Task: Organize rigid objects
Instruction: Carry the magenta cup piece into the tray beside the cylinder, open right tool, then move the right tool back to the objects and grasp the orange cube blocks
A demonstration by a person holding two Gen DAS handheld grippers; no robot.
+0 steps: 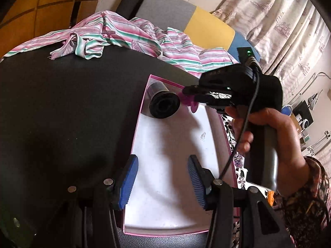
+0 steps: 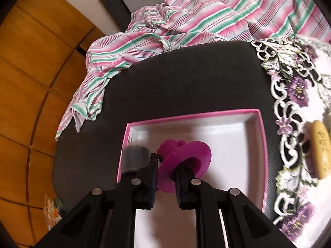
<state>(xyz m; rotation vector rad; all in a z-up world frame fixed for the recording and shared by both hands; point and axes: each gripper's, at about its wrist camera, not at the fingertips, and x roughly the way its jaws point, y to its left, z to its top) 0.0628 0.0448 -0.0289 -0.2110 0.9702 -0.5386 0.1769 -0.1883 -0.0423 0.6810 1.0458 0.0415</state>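
purple spool held over the pink-edged box

the right gripper (image 2: pixel 165 177) is clamped on a purple spool (image 2: pixel 184 159), its two black fingers pinching the spool's flange from either side. the spool hangs above the white floor of a shallow box with a pink rim (image 2: pixel 192 114), near the box's far left corner. a black cylinder (image 1: pixel 164 106) lies on its side in that same corner, just beside the spool; whether the two touch cannot be told.

the left gripper (image 1: pixel 162 183) is spread wide and holds nothing, its blue-padded fingers (image 1: pixel 130 181) hovering over the near end of the box. a bare hand (image 1: pixel 275 136) grips the handle of the right gripper.

the box sits on a dark table (image 1: pixel 62 103). a pink-and-green striped cloth (image 2: pixel 165 26) is heaped at the table's far edge. to the right lies a white lace mat with purple flowers (image 2: pixel 293 91), with a tan disc (image 2: pixel 320 148) on it.
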